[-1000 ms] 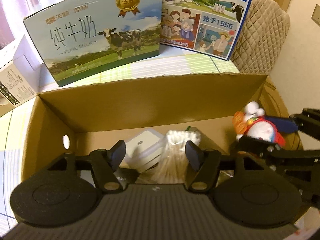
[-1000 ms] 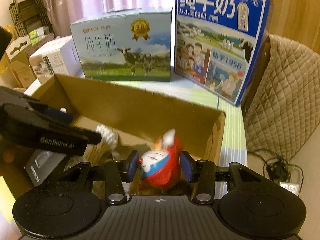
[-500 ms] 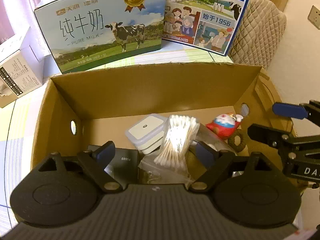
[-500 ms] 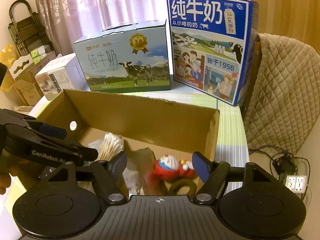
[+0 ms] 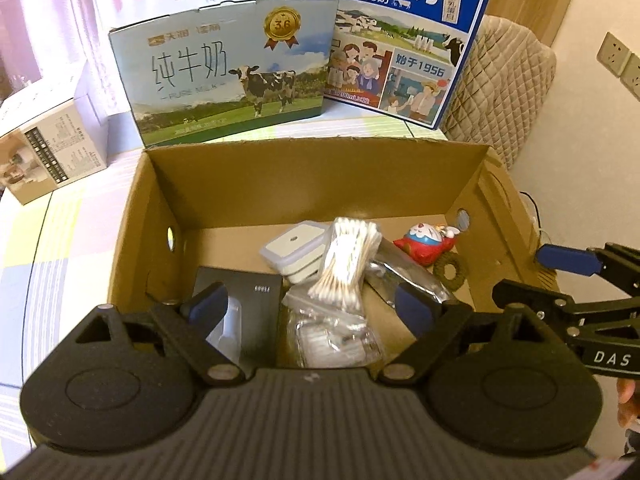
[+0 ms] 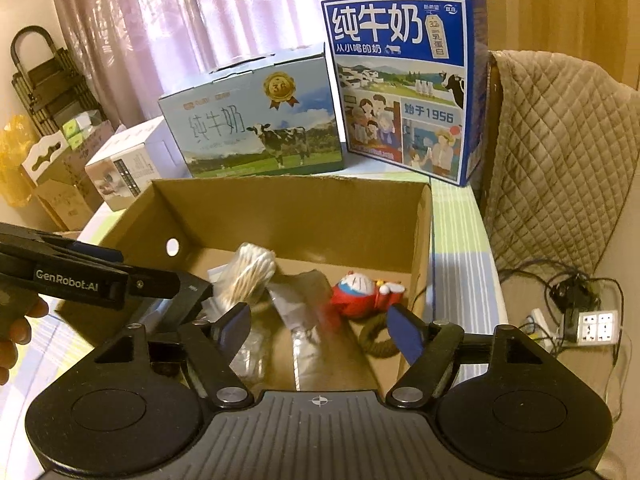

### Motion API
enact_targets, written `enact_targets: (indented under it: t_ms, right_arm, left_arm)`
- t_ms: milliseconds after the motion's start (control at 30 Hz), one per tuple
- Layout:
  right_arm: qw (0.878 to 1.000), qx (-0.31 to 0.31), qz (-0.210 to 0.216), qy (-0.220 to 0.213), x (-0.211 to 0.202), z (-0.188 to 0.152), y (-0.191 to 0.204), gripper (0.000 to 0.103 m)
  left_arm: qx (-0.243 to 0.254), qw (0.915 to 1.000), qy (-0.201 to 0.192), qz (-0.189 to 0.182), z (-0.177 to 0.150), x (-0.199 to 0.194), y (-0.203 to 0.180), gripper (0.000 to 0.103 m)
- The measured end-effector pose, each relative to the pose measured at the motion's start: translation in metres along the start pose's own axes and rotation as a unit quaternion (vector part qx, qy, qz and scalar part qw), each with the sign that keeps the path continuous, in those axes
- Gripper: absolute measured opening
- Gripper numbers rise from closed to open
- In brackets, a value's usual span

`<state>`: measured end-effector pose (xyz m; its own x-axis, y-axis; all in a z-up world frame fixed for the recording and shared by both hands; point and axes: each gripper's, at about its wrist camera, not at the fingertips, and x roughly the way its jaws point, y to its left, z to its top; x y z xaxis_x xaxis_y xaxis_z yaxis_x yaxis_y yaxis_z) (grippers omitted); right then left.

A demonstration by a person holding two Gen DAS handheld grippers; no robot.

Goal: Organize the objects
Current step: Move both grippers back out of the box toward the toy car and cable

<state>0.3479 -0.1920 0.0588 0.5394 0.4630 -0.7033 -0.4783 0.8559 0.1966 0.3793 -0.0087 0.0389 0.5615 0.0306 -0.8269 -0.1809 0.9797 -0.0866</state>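
An open cardboard box (image 5: 304, 184) (image 6: 280, 208) holds several items. A red and blue cat figurine (image 5: 426, 242) (image 6: 362, 292) lies on its side at the box's right end, beside a dark braided ring (image 5: 450, 270) (image 6: 378, 338). A bundle of cotton swabs (image 5: 348, 258) (image 6: 250, 270), a small white lidded container (image 5: 294, 246), a black box (image 5: 250, 312) and clear bags (image 5: 332, 336) lie next to them. My left gripper (image 5: 310, 306) is open and empty above the box's near side. My right gripper (image 6: 318, 326) is open and empty above the figurine's end.
Two milk cartons stand behind the box: a pale blue one (image 5: 228, 68) (image 6: 256, 120) and a dark blue one (image 5: 404, 36) (image 6: 404, 84). A white carton (image 5: 48, 148) lies at the left. A quilted chair (image 6: 560, 152) is on the right, with a power strip (image 6: 596, 326) on the floor.
My right gripper opened and let go of the figurine, which now lies in the box. Both grippers pulled back and up from the box; the left jaws widened.
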Motion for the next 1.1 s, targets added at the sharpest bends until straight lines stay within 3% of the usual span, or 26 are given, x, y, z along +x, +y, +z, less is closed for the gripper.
enact_targets:
  t_ms: [567, 1100]
  right_arm:
    - [1.0, 0.019, 0.006, -0.014, -0.042, -0.027, 0.03, 0.073]
    - [1.0, 0.027, 0.003, 0.0, -0.068, -0.069, 0.076, 0.073]
  left_arm:
    - [0.003, 0.9999, -0.011, -0.009, -0.048, -0.056, 0.0, 0.088]
    - [0.007, 0.9998, -0.012, -0.017, -0.102, -0.096, 0.019, 0.088]
